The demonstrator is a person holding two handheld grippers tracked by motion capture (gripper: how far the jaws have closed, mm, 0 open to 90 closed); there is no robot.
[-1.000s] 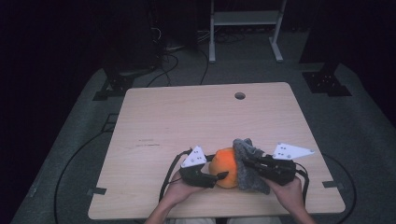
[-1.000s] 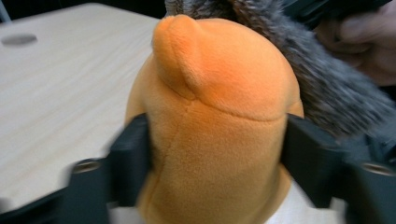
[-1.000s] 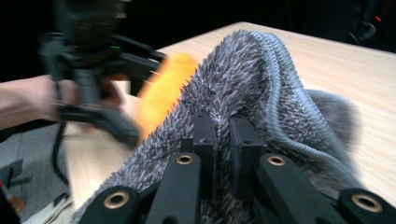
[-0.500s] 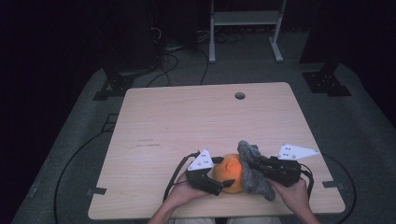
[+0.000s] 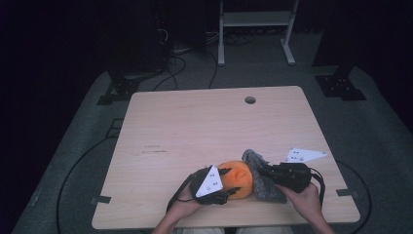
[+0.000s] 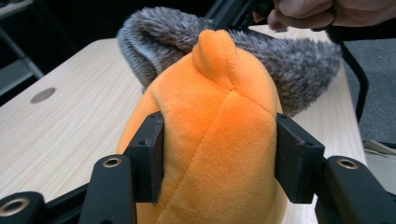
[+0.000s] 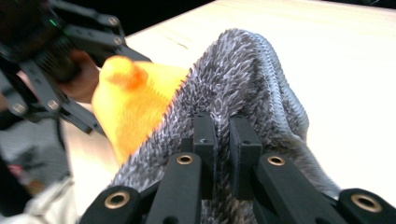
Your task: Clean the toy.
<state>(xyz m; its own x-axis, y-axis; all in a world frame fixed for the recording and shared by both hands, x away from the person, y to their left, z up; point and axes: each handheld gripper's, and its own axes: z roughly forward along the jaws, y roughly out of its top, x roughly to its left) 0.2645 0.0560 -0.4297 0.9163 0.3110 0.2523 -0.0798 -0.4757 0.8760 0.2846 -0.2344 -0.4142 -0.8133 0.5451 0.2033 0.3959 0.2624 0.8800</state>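
An orange plush toy [image 5: 237, 176] lies near the table's front edge, partly under a grey furry cloth [image 5: 265, 187]. My left gripper [image 5: 231, 187] comes in from the left. Its jaws have just been closing with the orange plush toy [image 6: 219, 126] between them, and the pads [image 6: 148, 154] press into its sides. My right gripper [image 5: 260, 171] reaches in from the right, shut on a fold of the grey furry cloth [image 7: 243, 70], which drapes over the orange plush toy [image 7: 133, 100]. In the left gripper view the grey furry cloth [image 6: 303, 65] rises behind the plush.
The wooden table [image 5: 204, 131] has a round cable hole [image 5: 250, 100] at the back. A white desk frame [image 5: 253, 29] and cables [image 5: 185, 56] stand on the dark floor beyond. A person's hands [image 5: 307, 200] hold both grippers at the near edge.
The plush, the cloth and my left gripper have shifted slightly to the right and toward the near edge. The right gripper has stayed shut on the cloth.
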